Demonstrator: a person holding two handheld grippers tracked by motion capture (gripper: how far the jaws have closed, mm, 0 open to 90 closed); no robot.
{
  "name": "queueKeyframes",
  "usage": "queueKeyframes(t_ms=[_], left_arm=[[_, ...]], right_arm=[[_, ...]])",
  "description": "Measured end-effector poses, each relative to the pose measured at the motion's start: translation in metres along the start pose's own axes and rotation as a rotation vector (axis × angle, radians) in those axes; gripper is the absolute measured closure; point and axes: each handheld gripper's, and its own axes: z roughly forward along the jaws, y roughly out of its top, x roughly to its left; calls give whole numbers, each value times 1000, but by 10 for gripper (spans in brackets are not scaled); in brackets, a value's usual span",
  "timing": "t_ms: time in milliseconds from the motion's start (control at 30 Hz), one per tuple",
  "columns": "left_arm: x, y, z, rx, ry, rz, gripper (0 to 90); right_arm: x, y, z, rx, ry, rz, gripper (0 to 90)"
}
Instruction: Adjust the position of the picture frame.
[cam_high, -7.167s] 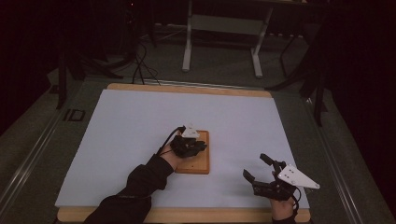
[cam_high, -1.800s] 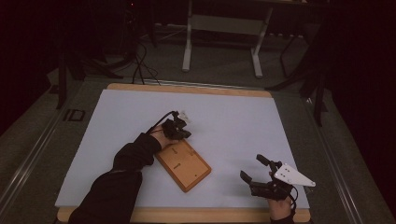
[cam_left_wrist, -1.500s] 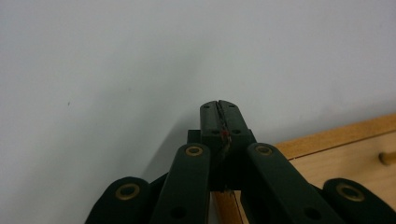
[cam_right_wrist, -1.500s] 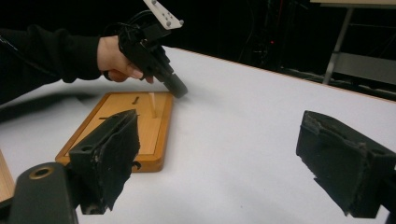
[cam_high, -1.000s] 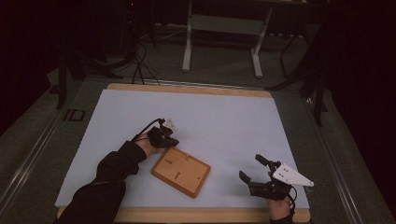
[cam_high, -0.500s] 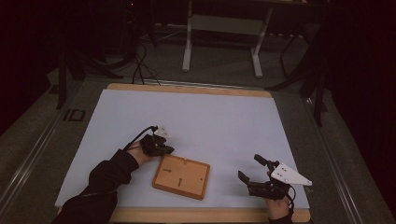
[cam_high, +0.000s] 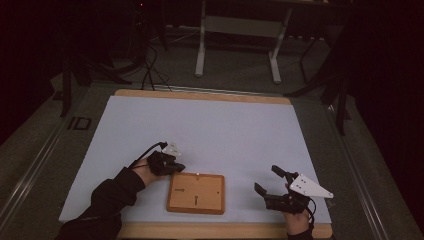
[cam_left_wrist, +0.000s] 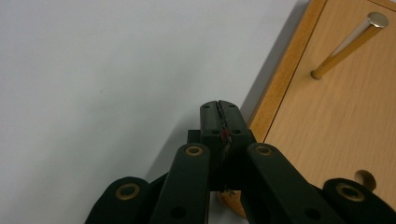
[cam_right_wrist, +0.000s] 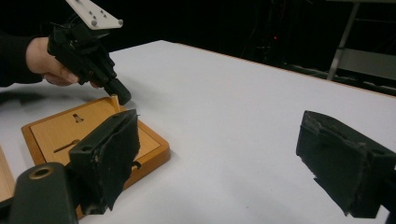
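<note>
Your left claw (cam_high: 175, 167) is clenched, its jaws pressed flat together with nothing between them. It sits at the far left corner of the board (cam_high: 196, 193), tips down at the rim; in the left gripper view the closed tips (cam_left_wrist: 219, 116) lie over the white sheet (cam_high: 210, 130) just beside the board's raised edge (cam_left_wrist: 280, 79). Whether they touch that edge cannot be told.

The board is a flat, framed wooden rectangle lying on the sheet near your edge of the tabletop (cam_high: 200, 95), between your two hands and closer to the left one. From above it is nearly square, slightly wider than deep, its sides running almost parallel to the tabletop's near edge. One thin peg (cam_left_wrist: 348, 46) stands upright near its far edge, with a pale metal cap on top; in the right gripper view that peg (cam_right_wrist: 113, 100) rises just beside the left claw's tips. The board's face carries a slot and a small keyhole-shaped cutout (cam_right_wrist: 78, 117). No brand, label or writing can be read on the board, the sheet or the claws.

Your right claw (cam_high: 267, 181) is released: its jaws stand wide apart and empty, held low over the sheet, well to the right of the board and pointing toward it.
</note>
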Motion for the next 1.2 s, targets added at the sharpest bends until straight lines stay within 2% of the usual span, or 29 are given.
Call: queueKeyframes(t_ms=[267, 433, 600, 700, 767, 933, 1067, 1100, 1167, 1200], left_arm=[[-4, -6, 1, 3, -20, -4, 900], [-3, -8, 2, -2, -15, -3, 900], [1, -9, -4, -33, 15, -31, 900], [2, -10, -13, -65, 19, -38, 900], [1, -9, -18, -83, 27, -29, 900], [-5, -8, -23, -119, 1, -22, 900], [-9, -9, -26, -158, -27, -33, 900], [-10, -9, -27, -165, -38, -30, 889], [-13, -9, -29, -175, -54, -29, 770], [-14, -9, -29, -182, -70, -24, 770]], right_arm=[[0, 0, 1, 4, 4, -4, 131], [0, 0, 2, 5, 3, -4, 131], [0, 0, 1, 5, 4, -4, 131], [0, 0, 1, 4, 4, -5, 131], [1, 0, 1, 5, 4, -7, 131], [1, 0, 1, 5, 4, -7, 131], [1, 0, 1, 5, 4, -6, 131], [1, 0, 2, 6, 3, -6, 131], [1, 0, 2, 6, 5, -6, 131], [1, 0, 2, 7, 5, -8, 131]])
